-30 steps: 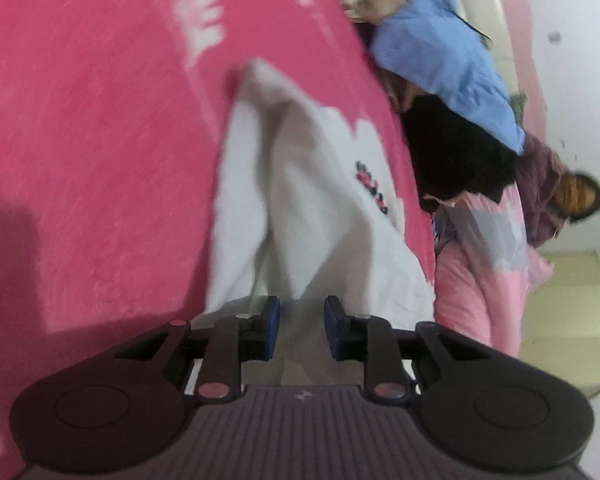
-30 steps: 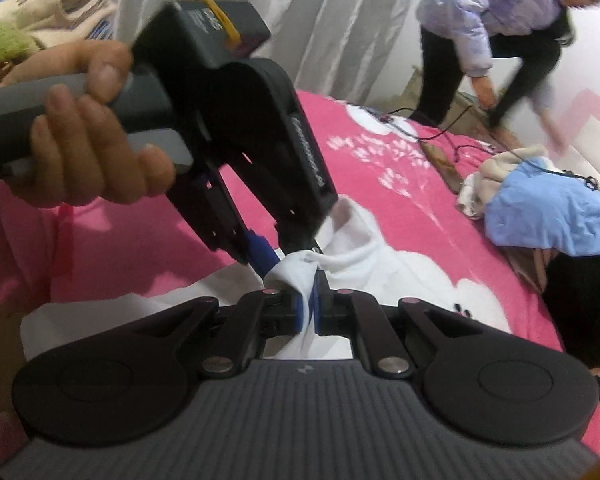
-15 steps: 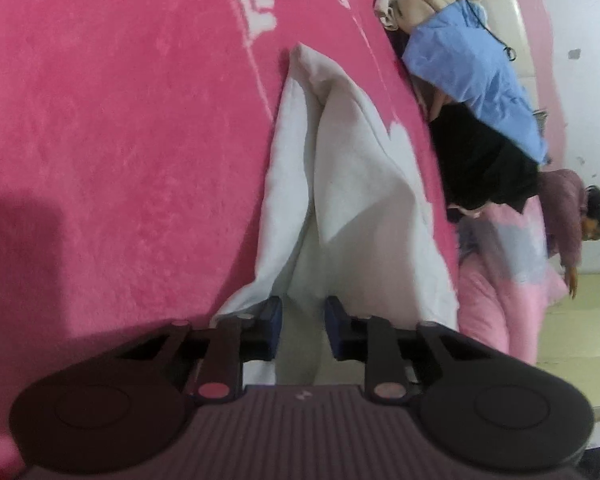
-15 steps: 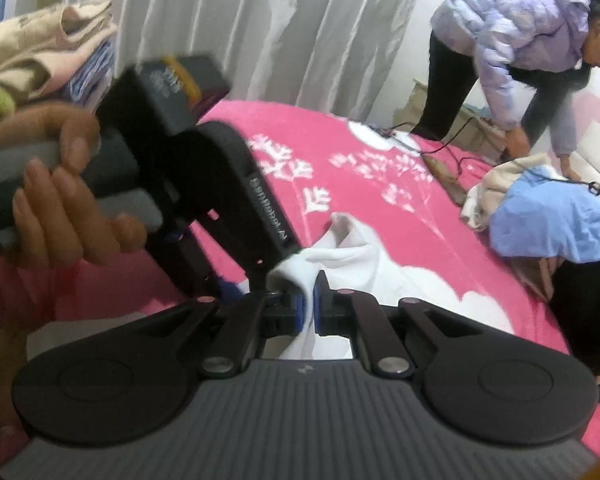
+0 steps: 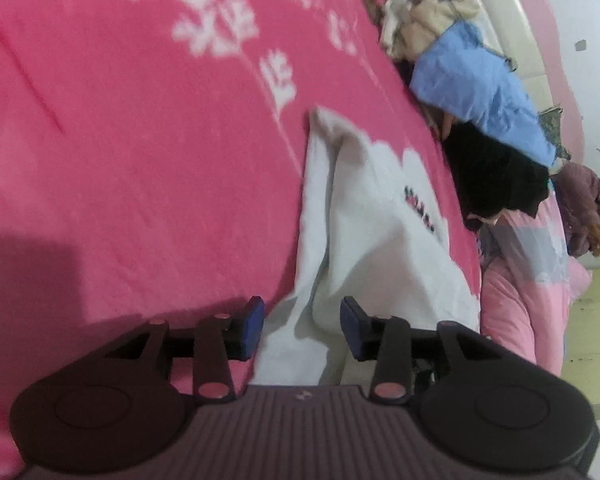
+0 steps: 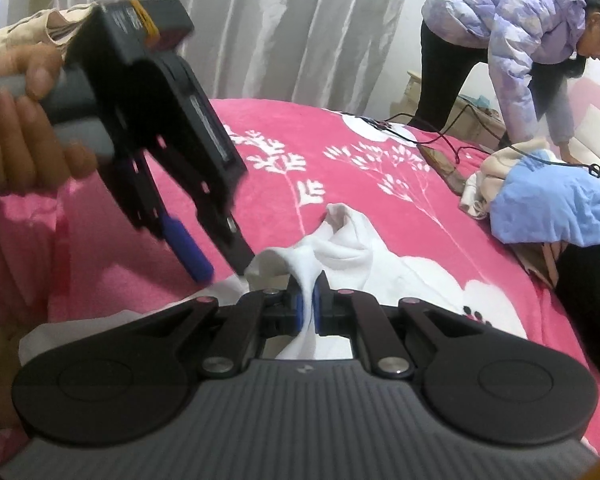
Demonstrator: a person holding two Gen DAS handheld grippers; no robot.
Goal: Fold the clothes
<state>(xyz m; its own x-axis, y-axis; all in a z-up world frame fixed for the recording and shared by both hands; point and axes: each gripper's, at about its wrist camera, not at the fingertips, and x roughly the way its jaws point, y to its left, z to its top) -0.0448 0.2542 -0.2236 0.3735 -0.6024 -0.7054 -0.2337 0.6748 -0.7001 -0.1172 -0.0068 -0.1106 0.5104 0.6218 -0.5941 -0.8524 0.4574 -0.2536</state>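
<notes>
white garment (image 5: 364,232) lies on the pink blanket (image 5: 140,140), seen in the left wrist view as a long bunched fold running away from the camera, a small dark-and-red print on its right part. left gripper (image 5: 302,330) sits over the near end of the cloth; its jaws have just been opening and now stand apart, cloth showing in the gap, blue pads (image 5: 252,320) not pressing on it. right of the garment at the blanket's edge: a blue garment (image 5: 480,92), a cream bundle (image 5: 424,20) beyond it, a black garment (image 5: 496,172) nearer, pale pink bedding (image 5: 520,292) at lower right.

right wrist view: right gripper (image 6: 307,307) has its jaws drawn together on a raised ridge of the white garment (image 6: 352,248), the cloth pinched between the blue pads and peaking just above them. the rest of the garment spreads on the pink blanket (image 6: 340,168) ahead and to the left. left gripper (image 6: 224,252) comes in from upper left, held by a hand (image 6: 24,128), fingers apart, tips just beside the lifted cloth; whether they touch it i cannot tell. a person in a lilac puffer jacket (image 6: 512,36) bends over the far right of the bed near the blue garment (image 6: 556,204). grey curtain (image 6: 280,24) behind.
</notes>
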